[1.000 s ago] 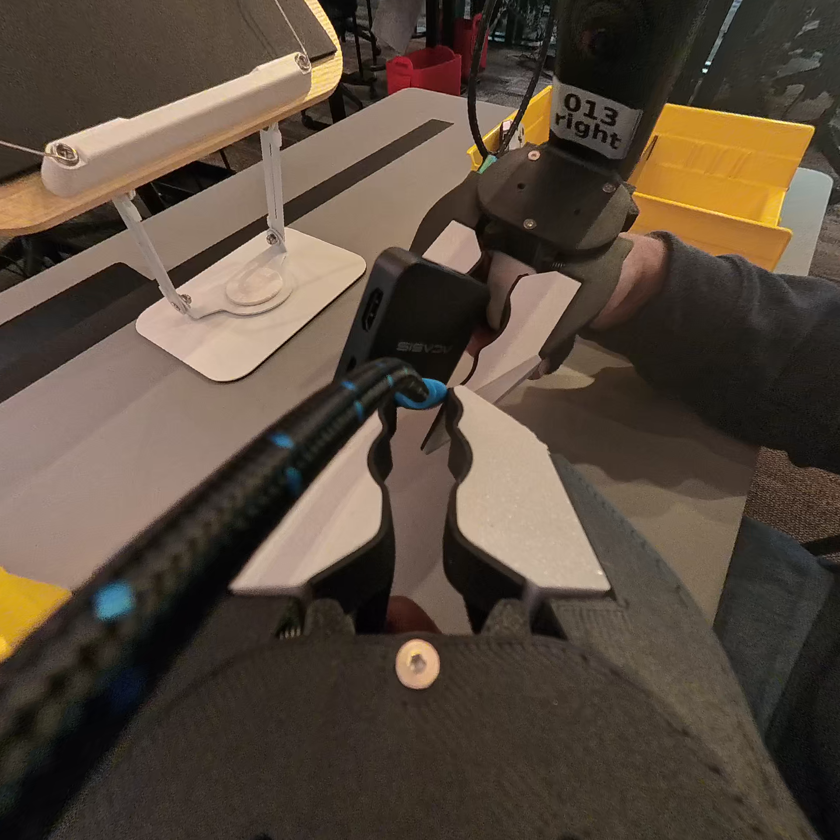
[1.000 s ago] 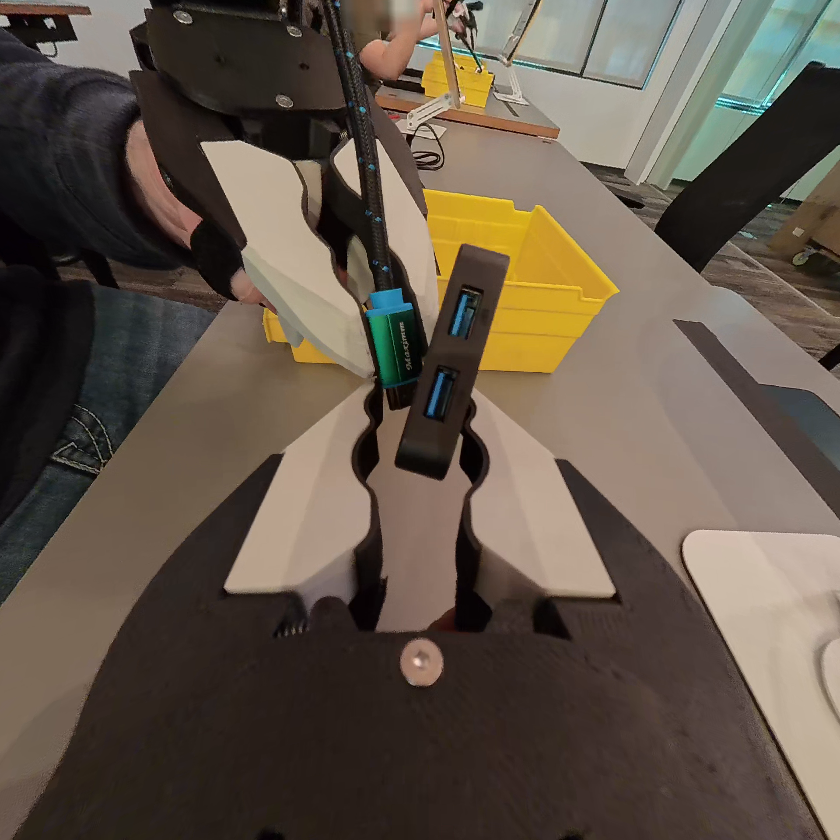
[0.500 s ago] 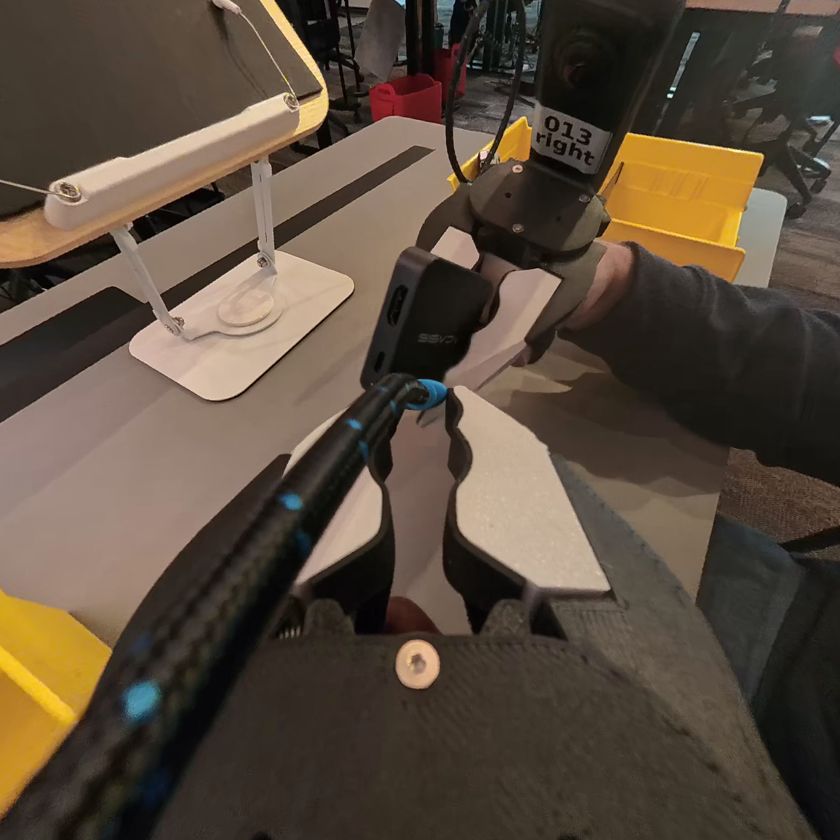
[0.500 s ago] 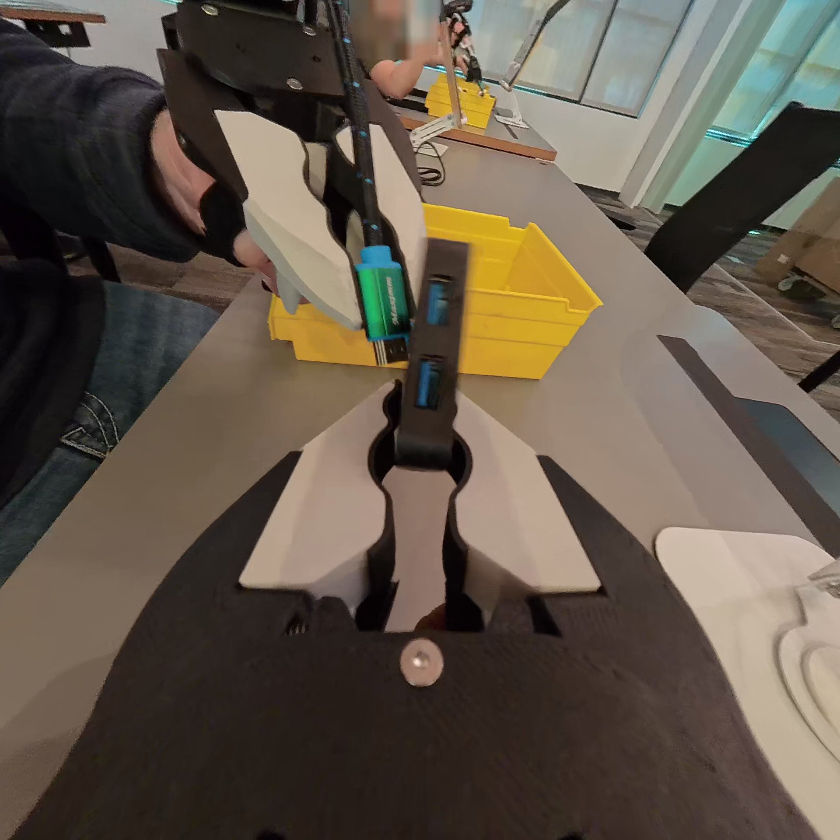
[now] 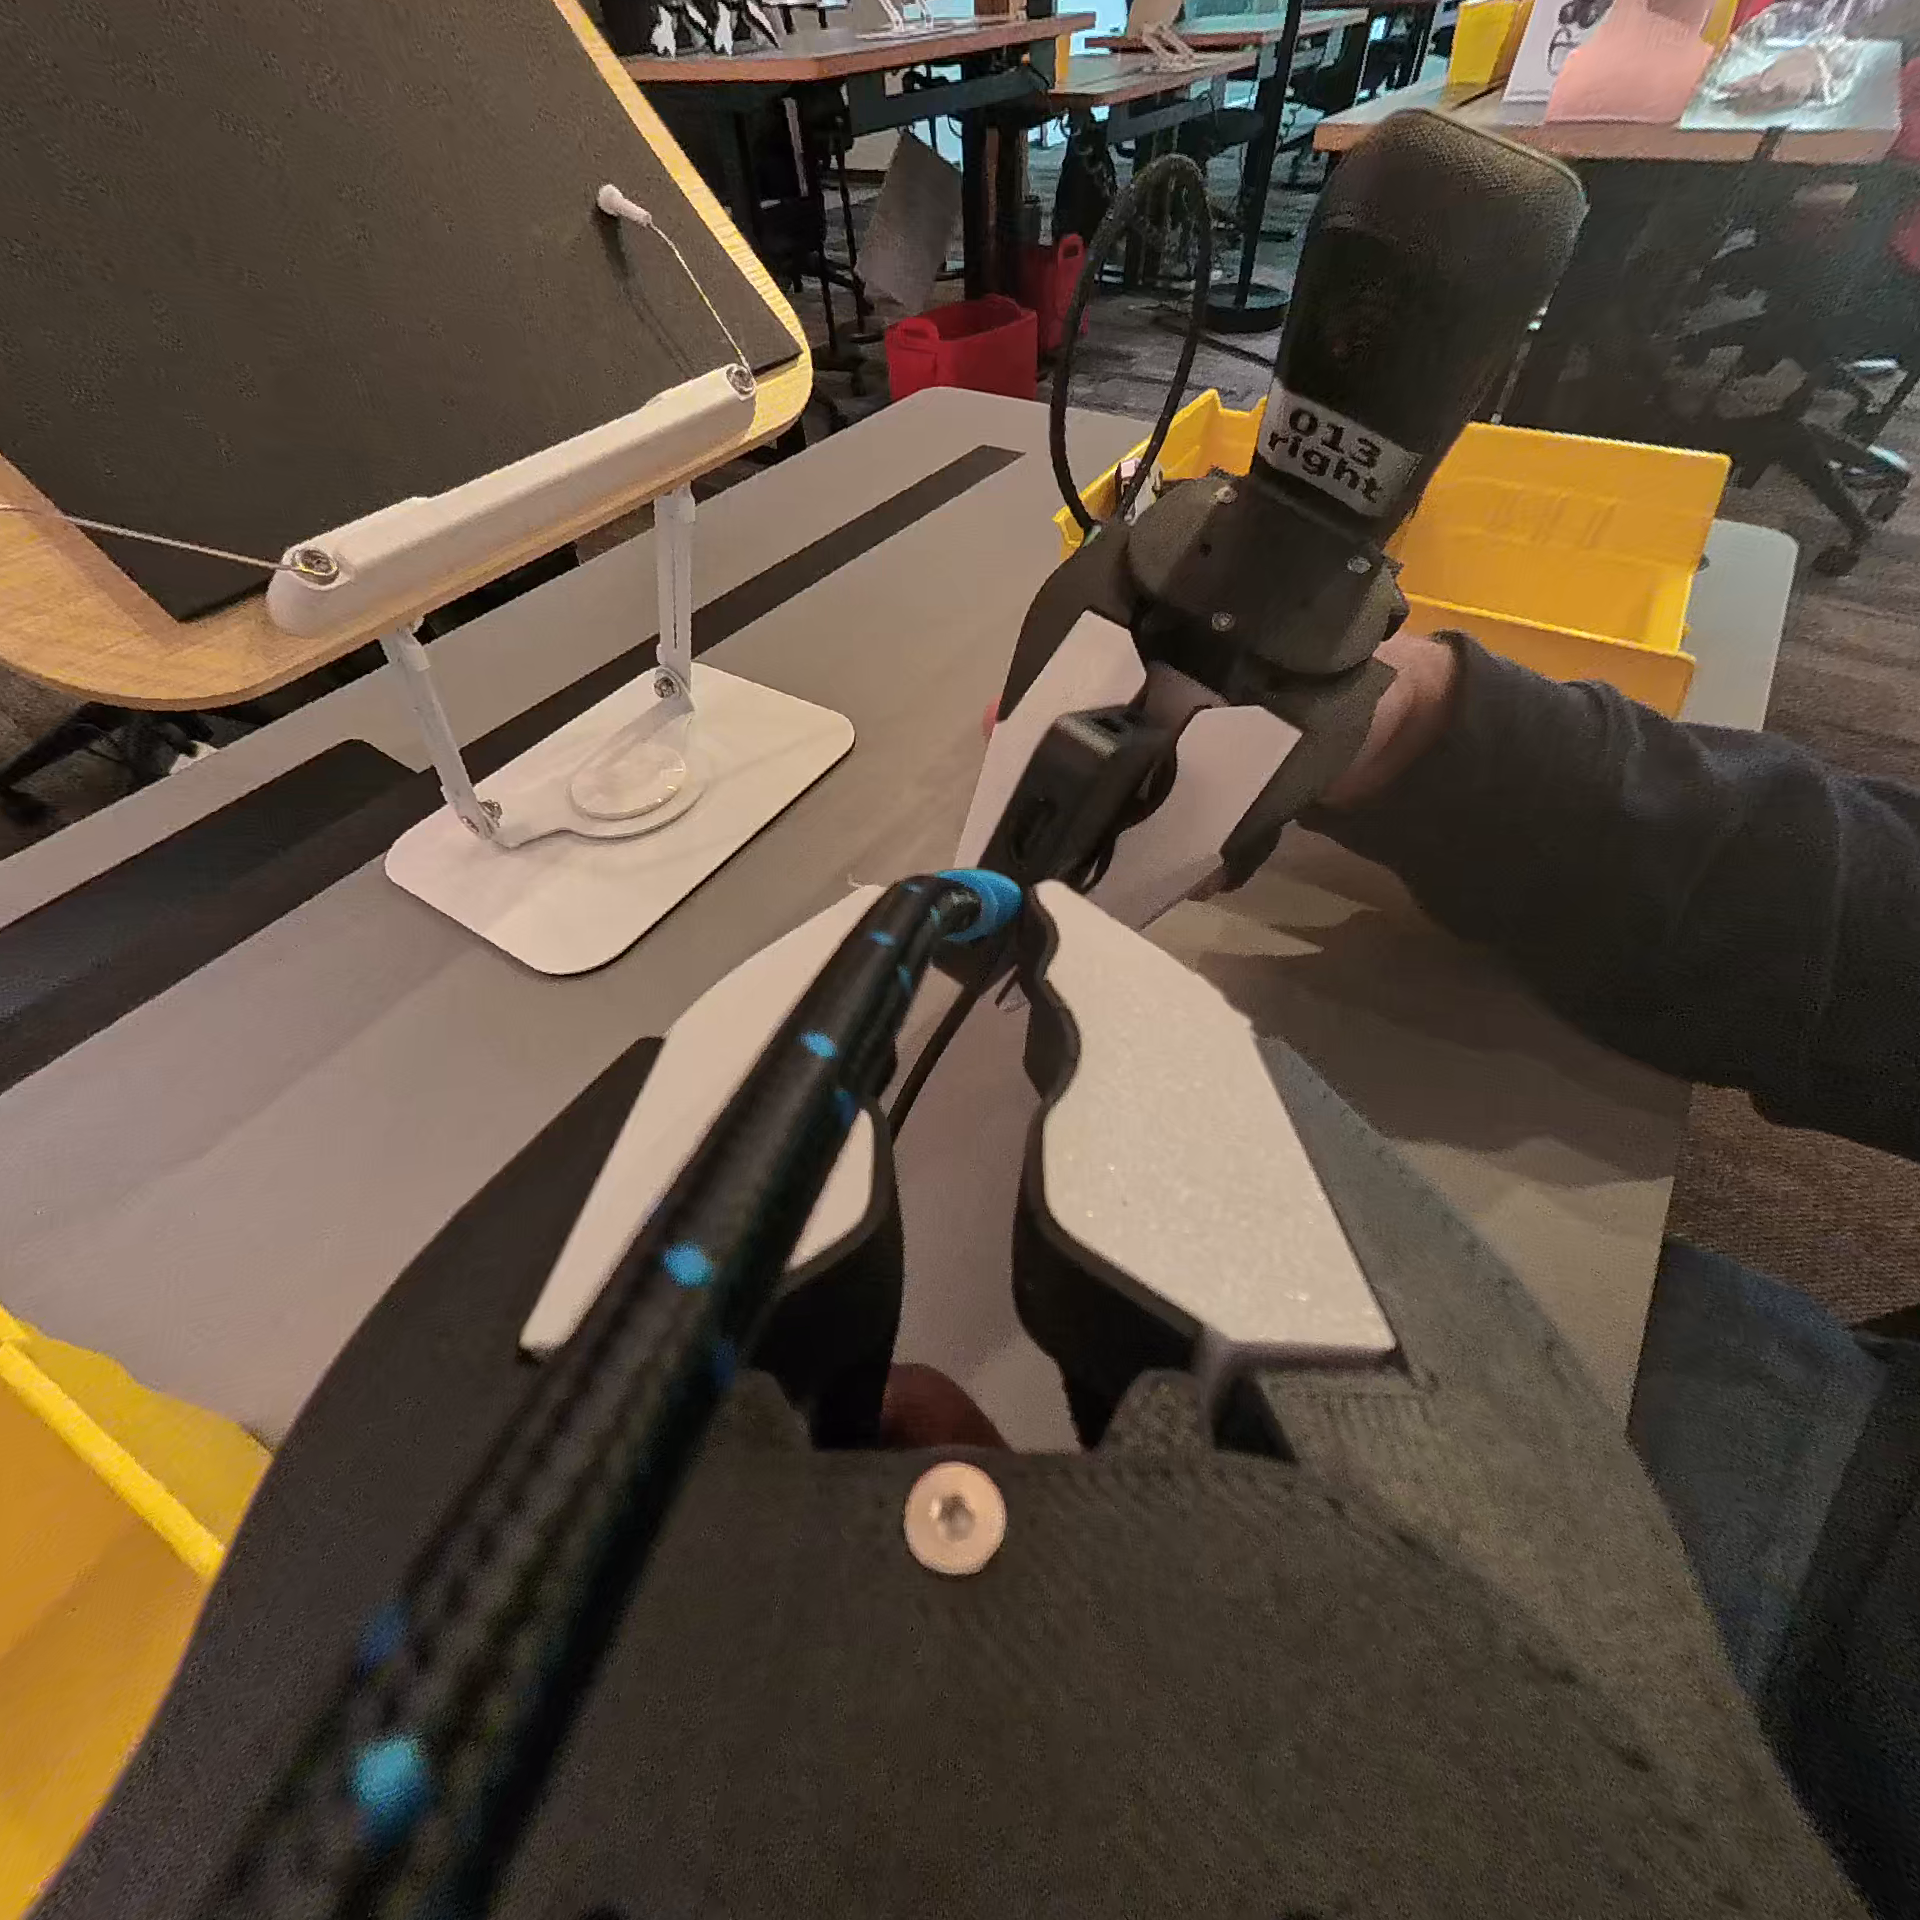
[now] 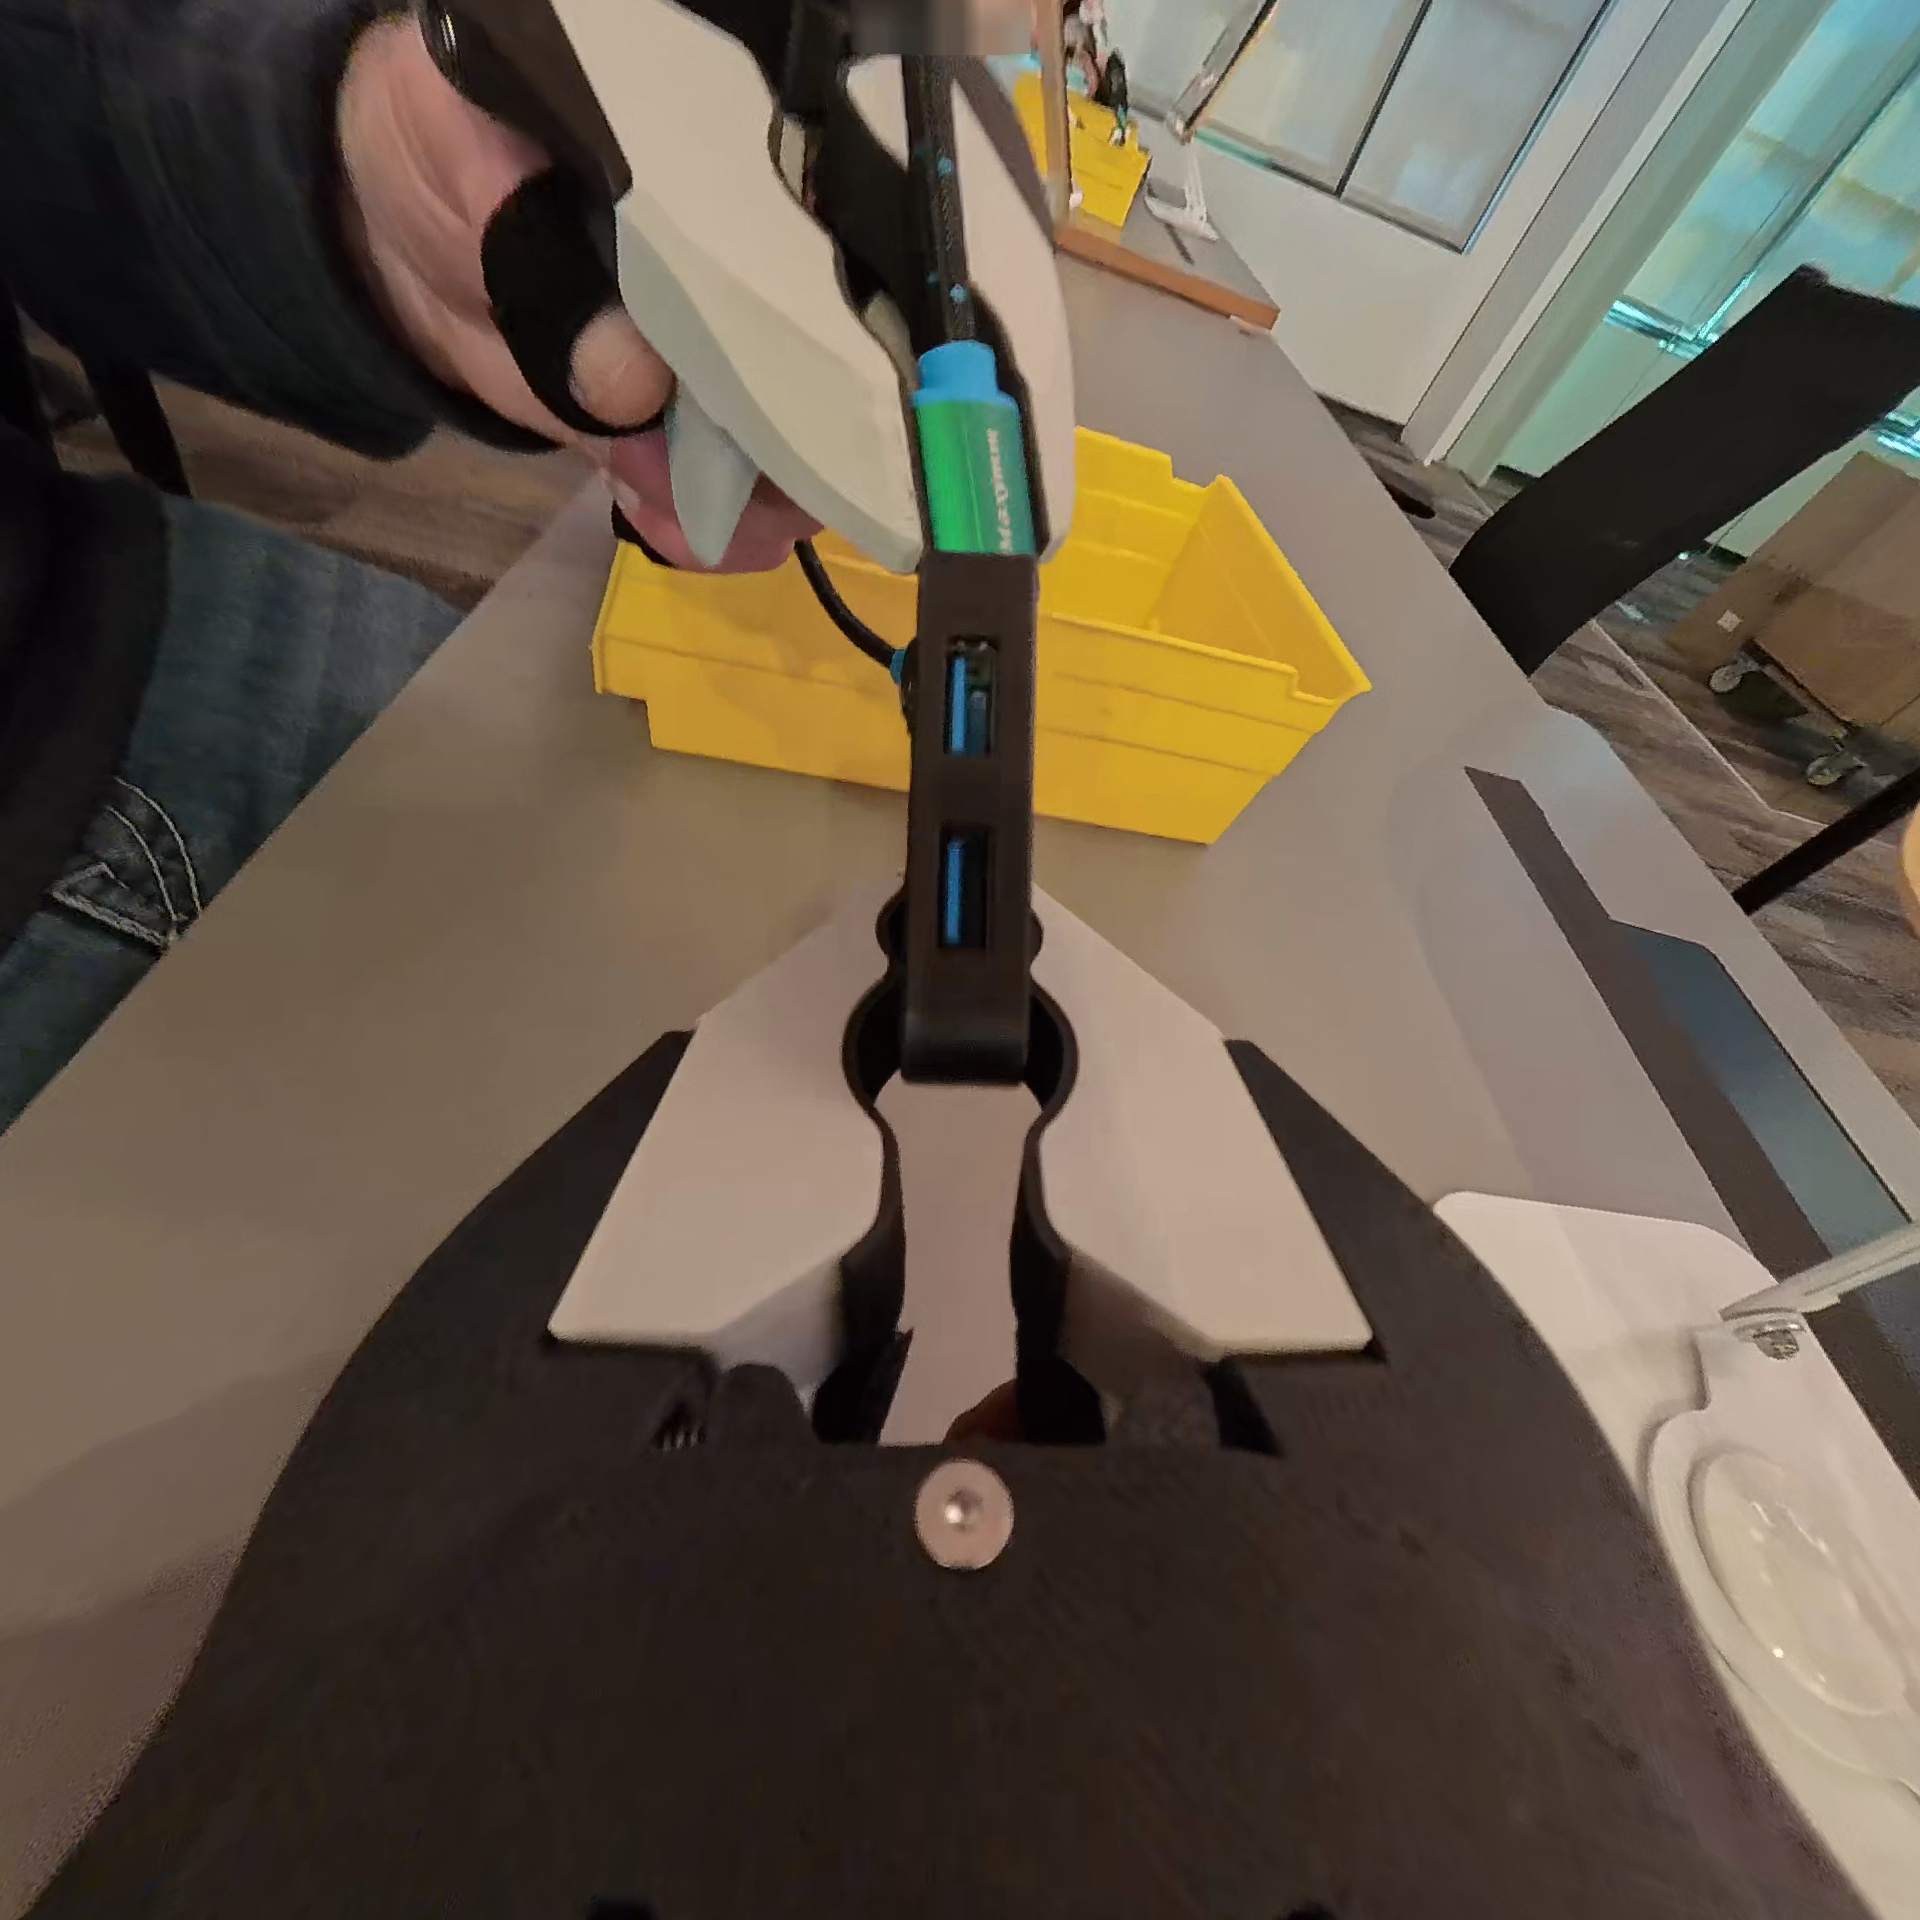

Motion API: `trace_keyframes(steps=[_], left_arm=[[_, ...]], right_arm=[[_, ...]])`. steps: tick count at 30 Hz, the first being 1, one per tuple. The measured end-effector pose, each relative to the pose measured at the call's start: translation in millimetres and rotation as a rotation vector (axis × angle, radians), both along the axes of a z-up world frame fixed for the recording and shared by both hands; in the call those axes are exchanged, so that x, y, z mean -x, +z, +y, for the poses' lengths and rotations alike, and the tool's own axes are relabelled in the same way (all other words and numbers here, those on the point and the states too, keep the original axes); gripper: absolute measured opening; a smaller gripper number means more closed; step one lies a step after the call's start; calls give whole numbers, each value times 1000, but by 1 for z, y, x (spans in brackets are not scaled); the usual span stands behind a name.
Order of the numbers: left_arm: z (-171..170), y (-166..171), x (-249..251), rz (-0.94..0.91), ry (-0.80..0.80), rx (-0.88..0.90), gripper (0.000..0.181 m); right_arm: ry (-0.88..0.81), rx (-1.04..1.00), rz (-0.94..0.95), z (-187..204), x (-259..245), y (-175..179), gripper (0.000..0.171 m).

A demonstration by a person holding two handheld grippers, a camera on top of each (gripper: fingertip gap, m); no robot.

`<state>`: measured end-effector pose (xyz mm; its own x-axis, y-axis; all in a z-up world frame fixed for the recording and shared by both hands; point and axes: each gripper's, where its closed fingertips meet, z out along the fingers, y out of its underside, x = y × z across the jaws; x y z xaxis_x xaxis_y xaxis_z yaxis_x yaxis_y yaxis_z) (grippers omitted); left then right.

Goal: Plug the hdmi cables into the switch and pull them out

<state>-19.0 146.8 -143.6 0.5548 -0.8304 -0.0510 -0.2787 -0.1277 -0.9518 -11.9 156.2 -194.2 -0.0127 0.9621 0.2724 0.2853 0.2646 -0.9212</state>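
The grey table runs long and mostly bare; its near edge lies by the person's jeans, and a dark strip runs along its far side. A tilted board on a white stand takes the table's far part in the left wrist view, with open surface between it and the grippers. A yellow bin sits near the table edge behind the switch; a second bin stands behind the right gripper.

The right gripper is narrowed onto the black switch, clamping its lower end, held above the table. The left gripper pinches the green plug of the braided cable. The plug's tip meets the switch's top end; how deep it sits cannot be told.
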Motion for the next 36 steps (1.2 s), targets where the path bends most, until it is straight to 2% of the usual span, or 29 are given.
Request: trace_keyframes(steps=[16, 21, 28, 36], left_arm=[[0, -14, -4, 85, 16, -24, 20], [1, -8, -1, 67, 12, -53, 20], [3, 7, 2, -85, 14, 8, 21], [-3, 15, -4, -170, -17, 13, 21]], right_arm=[[-147, -243, -223, 17, 8, -26, 11], [-240, -376, -241, 32, 2, -20, 11], [-378, -607, -175, 45, 3, 8, 11], [-448, -704, -111, 46, 6, 26, 12]])
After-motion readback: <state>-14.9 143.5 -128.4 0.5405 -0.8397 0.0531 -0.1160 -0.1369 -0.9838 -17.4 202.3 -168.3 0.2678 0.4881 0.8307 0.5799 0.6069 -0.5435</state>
